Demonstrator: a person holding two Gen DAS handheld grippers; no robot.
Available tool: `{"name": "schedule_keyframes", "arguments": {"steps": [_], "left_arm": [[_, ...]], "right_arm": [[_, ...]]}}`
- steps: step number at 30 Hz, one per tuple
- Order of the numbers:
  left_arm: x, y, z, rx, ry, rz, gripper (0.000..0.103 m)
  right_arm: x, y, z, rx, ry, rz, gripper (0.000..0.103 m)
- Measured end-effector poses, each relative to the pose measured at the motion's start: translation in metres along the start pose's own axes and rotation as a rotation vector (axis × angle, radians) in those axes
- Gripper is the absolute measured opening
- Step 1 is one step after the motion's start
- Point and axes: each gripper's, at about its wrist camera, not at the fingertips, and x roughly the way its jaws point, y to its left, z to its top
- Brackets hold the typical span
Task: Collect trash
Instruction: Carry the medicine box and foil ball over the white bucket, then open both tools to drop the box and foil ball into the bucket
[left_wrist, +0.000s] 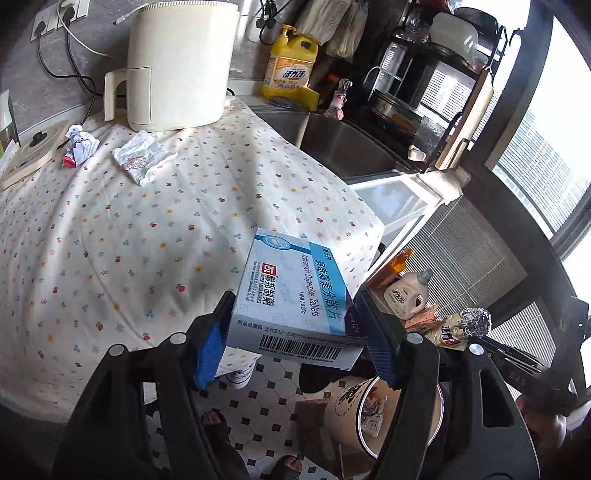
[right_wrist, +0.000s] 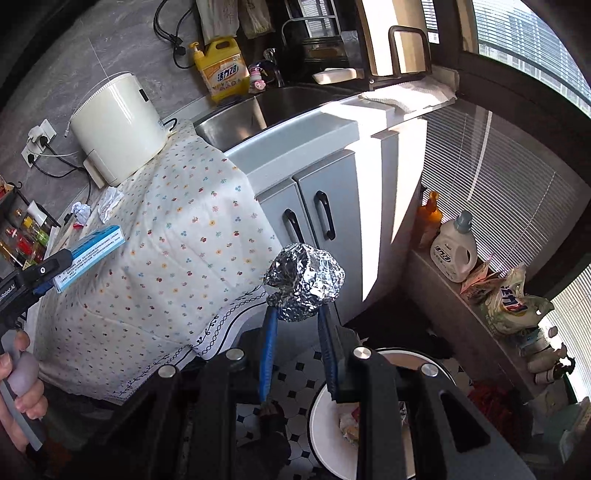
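- Left gripper (left_wrist: 295, 332) pinching a blue and white pill box (left_wrist: 291, 291), blue pads pressed on both of its sides.
- Box held up in the air, right past the edge of the flowery tablecloth (left_wrist: 147, 229), above the tiled floor (left_wrist: 266, 398).
- Right gripper (right_wrist: 297, 325) squeezed on a ball of shiny foil (right_wrist: 304, 282), held out in front of the grey cupboard doors (right_wrist: 332, 206).
- Round white bin (right_wrist: 321, 417) down below the foil ball, some scraps inside; far side of its rim hidden behind the gripper.
- Still on the cloth, far back near the cream cooker (left_wrist: 177, 62): a crumpled paper ball (left_wrist: 79, 144) and a flat wrinkled wrapper (left_wrist: 142, 157), near each other but not touching.
- Lots of bare cloth between those scraps and the near table edge.
- Sink (left_wrist: 343, 144) just past the far side of the cloth, yellow soap bottle (left_wrist: 290, 68) behind it.
- Narrow gap of floor between table and cupboard, with the bin there.
- Toes peeking out at the bottom in the left view, mostly hidden by the gripper.
- Low ledge by the window crowded with a white bottle (right_wrist: 454, 247) and bags (right_wrist: 513, 299); small things at its far end too blurry to name.
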Motion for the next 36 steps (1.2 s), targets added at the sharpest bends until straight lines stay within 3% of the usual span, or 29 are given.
{"name": "schedule_keyframes", "arguments": {"steps": [6, 7, 8, 10, 25, 31, 33, 36], "left_arm": [[0.013, -0.049, -0.024, 0.075, 0.051, -0.057, 0.066], [0.015, -0.057, -0.028, 0.088, 0.06, -0.067, 0.066], [0.018, -0.065, -0.032, 0.101, 0.069, -0.076, 0.066], [0.023, -0.081, -0.041, 0.126, 0.089, -0.096, 0.066], [0.058, -0.178, -0.099, 0.283, 0.245, -0.244, 0.066], [0.072, -0.213, -0.121, 0.353, 0.349, -0.325, 0.068], [0.074, -0.219, -0.124, 0.363, 0.359, -0.32, 0.079], [0.071, -0.218, -0.122, 0.353, 0.339, -0.306, 0.086]], "right_arm": [[-0.012, -0.044, -0.04, 0.055, 0.04, -0.043, 0.026], [-0.015, -0.05, -0.046, 0.062, 0.048, -0.057, 0.037], [-0.017, -0.055, -0.052, 0.072, 0.054, -0.066, 0.057], [-0.025, -0.066, -0.062, 0.093, 0.033, -0.075, 0.063], [-0.077, -0.148, -0.122, 0.296, 0.006, -0.192, 0.063], [-0.094, -0.169, -0.143, 0.362, -0.006, -0.225, 0.063], [-0.096, -0.173, -0.148, 0.375, -0.006, -0.231, 0.063], [-0.097, -0.175, -0.15, 0.387, -0.007, -0.23, 0.063]]}}
